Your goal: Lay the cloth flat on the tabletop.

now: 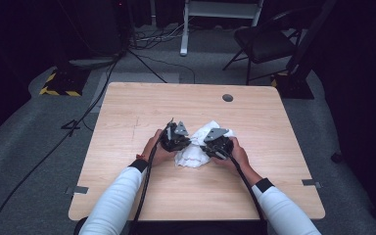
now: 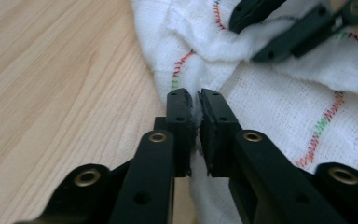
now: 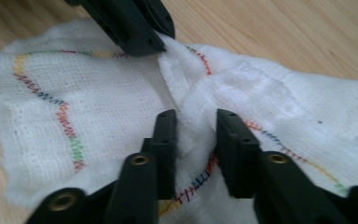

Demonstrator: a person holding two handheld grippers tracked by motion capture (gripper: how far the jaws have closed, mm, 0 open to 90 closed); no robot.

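A white gauze cloth (image 1: 196,147) with a wavy multicoloured stitch line lies crumpled in the middle of the wooden table (image 1: 142,107). My left gripper (image 1: 185,143) is at the cloth's left edge. In the left gripper view it (image 2: 196,100) is shut on a thin fold of the cloth (image 2: 279,107). My right gripper (image 1: 207,149) comes in from the cloth's right side. Its jaws (image 3: 196,119) squeeze a thick raised ridge of the cloth (image 3: 98,102). The two grippers face each other, only a little apart, and each shows at the top of the other's view.
A round cable hole (image 1: 227,97) sits near the table's far edge. Bare wood surrounds the cloth on all sides. Beyond the table stand a black folding chair (image 1: 264,41) and a white stand (image 1: 186,29), with cables (image 1: 98,98) on the grey floor.
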